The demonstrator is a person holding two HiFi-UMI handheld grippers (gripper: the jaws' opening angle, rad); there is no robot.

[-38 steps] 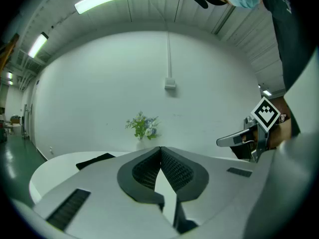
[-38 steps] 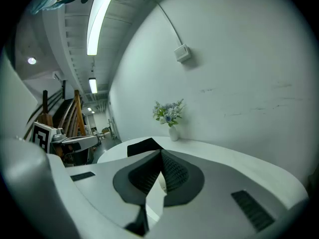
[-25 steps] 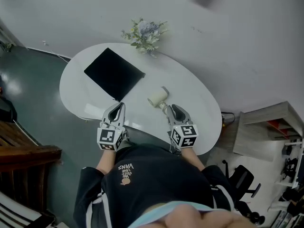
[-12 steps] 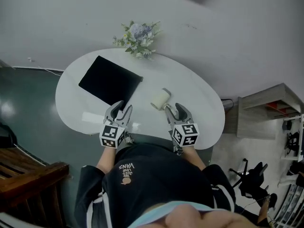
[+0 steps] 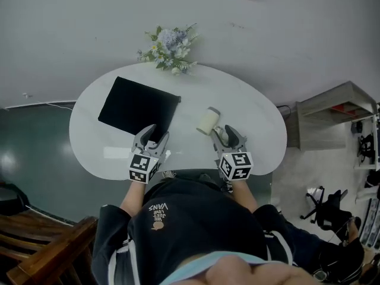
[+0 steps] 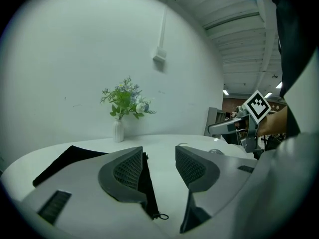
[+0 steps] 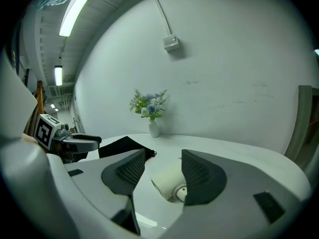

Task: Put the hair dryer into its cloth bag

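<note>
White table (image 5: 252,108) bears black cloth bag (image 5: 138,107) and hair dryer (image 5: 208,122).

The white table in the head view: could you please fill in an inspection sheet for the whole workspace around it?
Surface: white oval table.
Job's things: black cloth bag lying flat on the left; hair dryer lying to its right, apart from it, not yet bagged.
Clutter: vase of flowers at the far edge.
Grippers: left gripper open, jaws just opened, bag's near edge below them, ungripped; right gripper open, jaws just opened, hair dryer showing between them, ungripped.
Cables: thin cable on the floor left of the table; no dryer cord seen.
Surroundings: white wall, wooden furniture lower left, shelf unit right.
</note>
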